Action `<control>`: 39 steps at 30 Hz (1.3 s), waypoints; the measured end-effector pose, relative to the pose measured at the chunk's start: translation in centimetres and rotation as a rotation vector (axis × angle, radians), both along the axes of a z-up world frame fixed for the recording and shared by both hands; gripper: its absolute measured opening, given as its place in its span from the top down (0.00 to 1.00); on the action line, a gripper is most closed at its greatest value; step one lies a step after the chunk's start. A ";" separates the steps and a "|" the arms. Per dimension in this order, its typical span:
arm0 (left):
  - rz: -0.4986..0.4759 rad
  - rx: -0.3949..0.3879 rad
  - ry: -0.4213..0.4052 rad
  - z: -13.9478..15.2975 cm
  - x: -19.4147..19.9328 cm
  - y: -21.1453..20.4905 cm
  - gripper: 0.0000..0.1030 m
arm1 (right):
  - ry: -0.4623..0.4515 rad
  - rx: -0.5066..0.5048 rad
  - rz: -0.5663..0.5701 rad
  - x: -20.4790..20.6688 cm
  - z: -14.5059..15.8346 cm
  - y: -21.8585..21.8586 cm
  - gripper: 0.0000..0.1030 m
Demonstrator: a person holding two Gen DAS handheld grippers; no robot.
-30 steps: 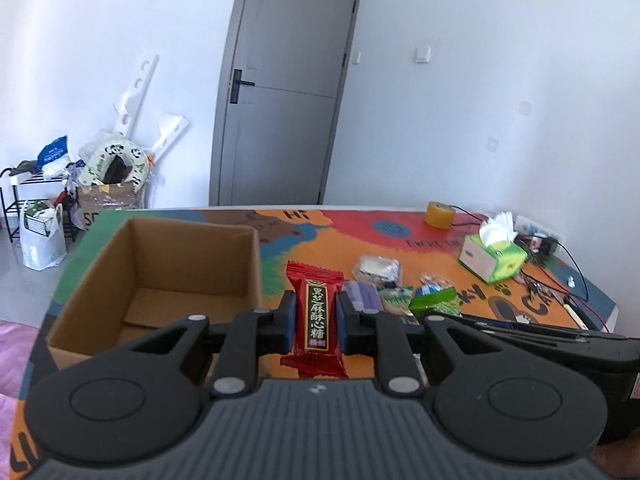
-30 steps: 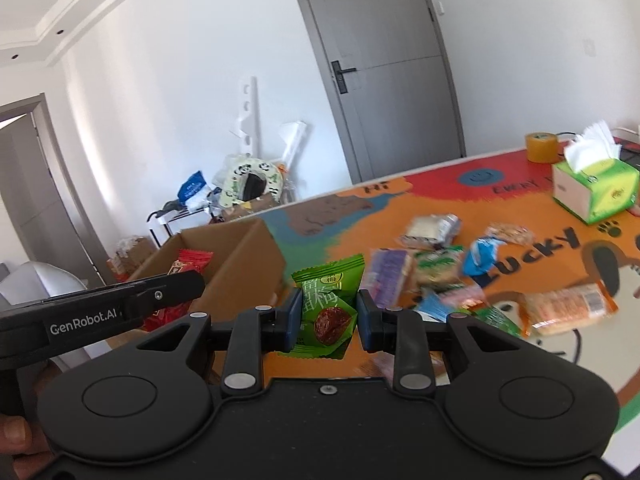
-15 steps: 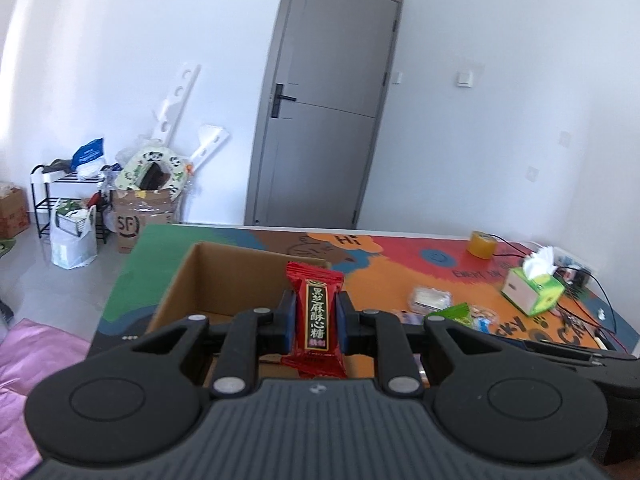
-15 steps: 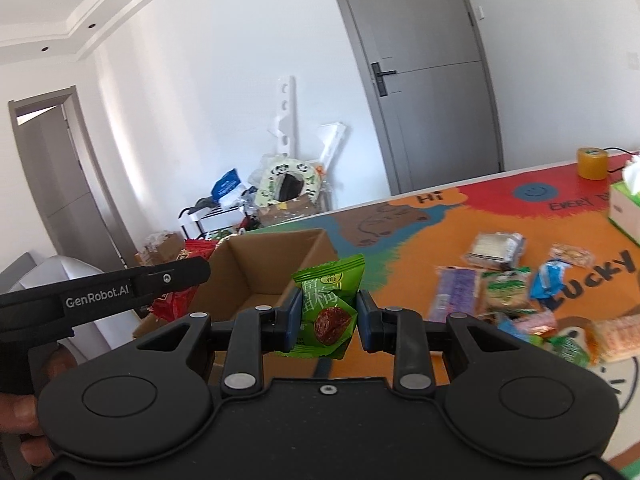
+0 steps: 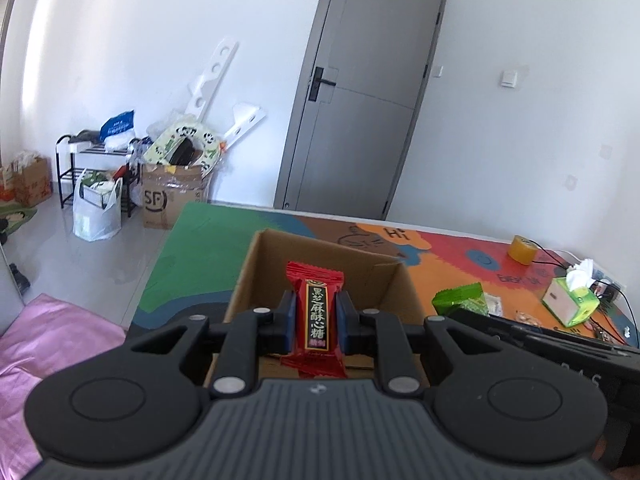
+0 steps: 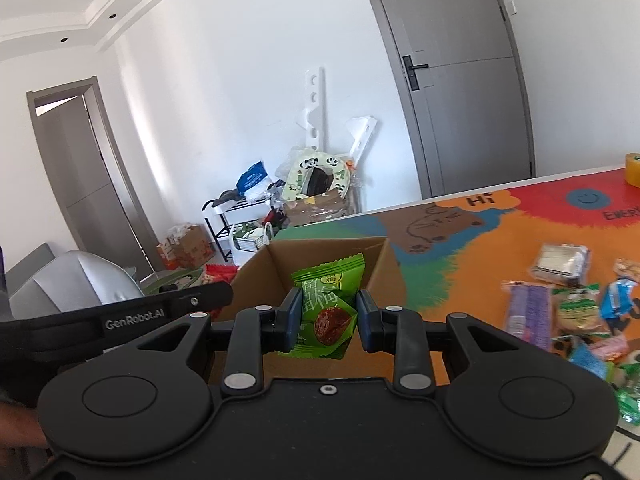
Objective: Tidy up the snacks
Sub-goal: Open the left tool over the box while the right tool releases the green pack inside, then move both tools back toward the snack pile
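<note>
Left wrist view: left gripper (image 5: 316,322) is clamped tight on a red candy pack (image 5: 315,321), held upright w/ blue pads pressed on both sides. Pack hangs over the open cardboard box (image 5: 324,264), whose near rim is hidden behind the gripper body; the far wall and right corner stand clear. Box sits near the left edge of the colourful table mat (image 5: 200,256), w/ floor dropping away just beyond. To the right, the other tool's black arm crosses low, carrying a green snack pack (image 5: 460,299) just beside the box's right wall. Further right, well apart: tape roll (image 5: 523,249) and green tissue box (image 5: 570,304) by some cables. Off the table: SF carton (image 5: 170,196), white plastic bag (image 5: 96,212), grey door (image 5: 360,112).

Right wrist view: right gripper (image 6: 326,320) is closed on the green snack pack (image 6: 326,312), which looks squeezed and slightly tilted, in front of the box (image 6: 320,256) opening. Left tool's arm reaches in from the left, close to the box's left wall, red wrapper peeking behind it. Right of the box the mat (image 6: 460,264) is bare for a stretch, then loose snacks: silver pack (image 6: 562,264), purple pack (image 6: 528,314), blue pack (image 6: 618,300), others blurred at the edge. Tape roll (image 6: 633,168) at far right.
</note>
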State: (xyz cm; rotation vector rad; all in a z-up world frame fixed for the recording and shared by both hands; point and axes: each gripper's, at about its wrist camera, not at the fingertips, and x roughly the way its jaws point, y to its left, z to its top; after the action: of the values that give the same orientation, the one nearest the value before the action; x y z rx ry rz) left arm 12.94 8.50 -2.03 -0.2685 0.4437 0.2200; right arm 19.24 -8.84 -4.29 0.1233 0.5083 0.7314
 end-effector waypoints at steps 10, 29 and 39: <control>0.022 -0.025 0.011 -0.2 0.2 1.2 0.80 | 0.023 -0.004 0.016 0.8 -0.6 1.4 0.71; 0.014 -0.066 -0.025 0.9 -1.8 -0.3 0.76 | 0.015 0.049 -0.045 0.2 0.0 -3.0 0.28; -0.083 -0.056 -0.052 1.5 -2.1 -4.4 0.75 | -0.016 0.022 -0.151 -1.1 -0.3 -8.6 0.07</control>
State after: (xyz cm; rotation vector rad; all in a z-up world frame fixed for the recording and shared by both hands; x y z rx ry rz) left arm 10.87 4.07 -0.52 -0.3099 0.4085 0.1195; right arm 18.18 -17.40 -4.60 0.1745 0.4705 0.5903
